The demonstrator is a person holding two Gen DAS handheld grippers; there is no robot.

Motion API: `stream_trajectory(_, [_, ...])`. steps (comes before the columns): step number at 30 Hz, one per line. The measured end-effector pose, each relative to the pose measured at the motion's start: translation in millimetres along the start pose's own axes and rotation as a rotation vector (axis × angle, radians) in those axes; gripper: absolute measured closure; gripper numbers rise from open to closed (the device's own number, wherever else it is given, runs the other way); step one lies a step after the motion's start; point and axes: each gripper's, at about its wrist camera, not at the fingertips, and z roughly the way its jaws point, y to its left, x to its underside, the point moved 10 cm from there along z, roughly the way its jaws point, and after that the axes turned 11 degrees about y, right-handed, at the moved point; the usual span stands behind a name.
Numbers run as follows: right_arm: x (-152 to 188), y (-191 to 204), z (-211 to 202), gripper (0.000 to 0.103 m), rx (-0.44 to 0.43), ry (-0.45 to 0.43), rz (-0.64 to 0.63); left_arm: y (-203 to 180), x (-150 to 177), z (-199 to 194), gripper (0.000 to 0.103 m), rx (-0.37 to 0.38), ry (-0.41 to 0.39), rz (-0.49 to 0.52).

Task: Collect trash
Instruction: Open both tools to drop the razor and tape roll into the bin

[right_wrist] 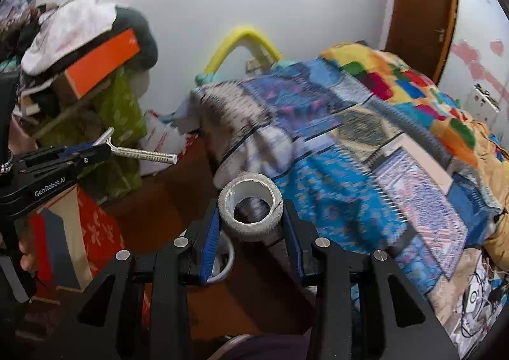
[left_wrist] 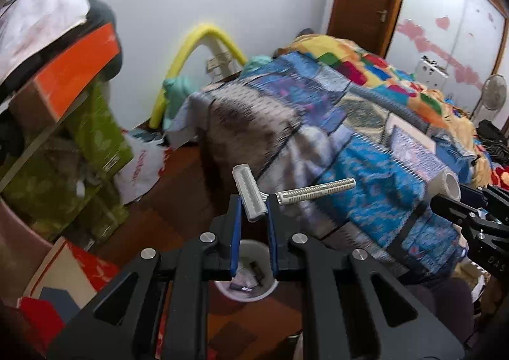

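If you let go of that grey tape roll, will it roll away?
Probably, if it lands on its rim: the tape roll is round like a wheel. It looks light, since the middle is hollow. The right gripper clamps it without squashing it, so it seems stiff. Its grainy outside likely keeps it from slipping.

Your two grippers are showing matte black bodies with angular cut-outs, round silver screw heads and blue ribbed pads lining the fingers. The left gripper (right_wrist: 95, 150) is carrying white lettering, "GenRobot.AI", along its side, and the right gripper (right_wrist: 251, 226) is matching it in build. A beaded band is showing at your left wrist
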Motion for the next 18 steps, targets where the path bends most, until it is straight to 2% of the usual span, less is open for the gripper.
stream_trajectory(10, [22, 59, 67, 0.068, -0.078, 0.156, -0.055, 55, 51, 62, 0.089, -0.042, 0.154, -0.068])
stream_trajectory(18, [49, 79, 136, 0.068, -0.143, 0.342, -0.042, 80, 98, 137, 0.089, -0.056, 0.327, -0.134])
